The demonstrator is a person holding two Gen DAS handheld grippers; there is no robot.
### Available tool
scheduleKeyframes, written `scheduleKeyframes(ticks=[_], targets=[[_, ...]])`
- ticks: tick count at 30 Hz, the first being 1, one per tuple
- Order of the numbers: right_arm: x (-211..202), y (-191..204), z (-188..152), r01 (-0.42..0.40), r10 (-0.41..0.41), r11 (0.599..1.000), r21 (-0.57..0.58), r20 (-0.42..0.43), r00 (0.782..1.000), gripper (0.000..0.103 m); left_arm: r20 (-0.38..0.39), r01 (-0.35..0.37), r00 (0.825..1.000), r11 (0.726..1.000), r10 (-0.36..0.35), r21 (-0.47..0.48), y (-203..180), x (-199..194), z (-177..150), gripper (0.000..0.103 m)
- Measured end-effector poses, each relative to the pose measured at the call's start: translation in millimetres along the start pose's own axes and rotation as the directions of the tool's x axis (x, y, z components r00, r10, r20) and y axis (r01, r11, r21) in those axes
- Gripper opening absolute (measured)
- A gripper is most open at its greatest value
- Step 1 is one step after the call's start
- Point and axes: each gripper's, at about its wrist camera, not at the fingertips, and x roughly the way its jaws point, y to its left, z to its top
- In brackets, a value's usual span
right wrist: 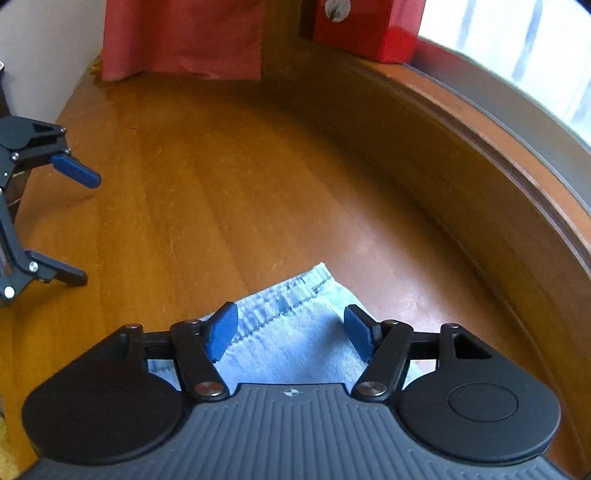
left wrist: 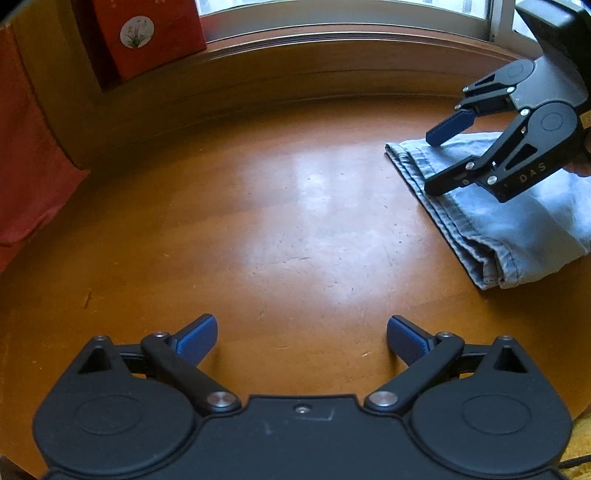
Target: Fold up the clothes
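Note:
A folded light-blue denim garment (left wrist: 509, 225) lies on the wooden table at the right of the left wrist view. In the right wrist view its corner (right wrist: 295, 321) lies under and between my right gripper's fingers. My right gripper (right wrist: 291, 328) is open and empty, hovering just over the garment; it also shows in the left wrist view (left wrist: 436, 162), jaws spread. My left gripper (left wrist: 302, 336) is open and empty over bare wood, well left of the garment. It shows at the left edge of the right wrist view (right wrist: 83, 229).
The wooden table (left wrist: 258, 221) ends at a raised wooden window sill (left wrist: 332, 48) at the back. A red box (left wrist: 144, 33) with a round flower label stands on the sill. A red cloth (left wrist: 26, 155) hangs at the left.

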Motion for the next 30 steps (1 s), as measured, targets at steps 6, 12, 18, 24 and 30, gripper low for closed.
scheduleKeyframes(ticks=[6,12,18,24,30], targets=[[-10.3,-10.9,5.4,-0.038,0.03,0.992,0.122,0.064,0.997,0.006,-0.006,0.003,1.0,0.999,-0.003,-0.034,4.3,1.6,-0.7,0.099],[-10.0,-16.7,12.5,0.017,-0.05,0.979,0.205,0.158,0.986,0.007,-0.011,0.001,1.0,1.0,-0.001,-0.028,1.0,1.9,2.5,0.1],[-7.4,2.3,10.4,0.083,-0.164,0.929,0.361,0.2,0.966,0.052,0.04,0.003,0.999,0.998,-0.005,0.062,-7.1,-16.3,7.6,0.1],[-89.5,48.1,-38.0,0.24,-0.425,0.828,0.507,0.288,0.858,0.075,0.171,0.098,0.976,0.977,-0.131,0.189,-28.8,-40.6,36.9,0.1],[-155.2,88.2,-153.9,0.537,-0.761,0.435,0.723,-0.025,0.649,0.075,0.188,0.196,0.945,0.921,-0.27,0.335,-88.4,-24.3,75.8,0.1]])
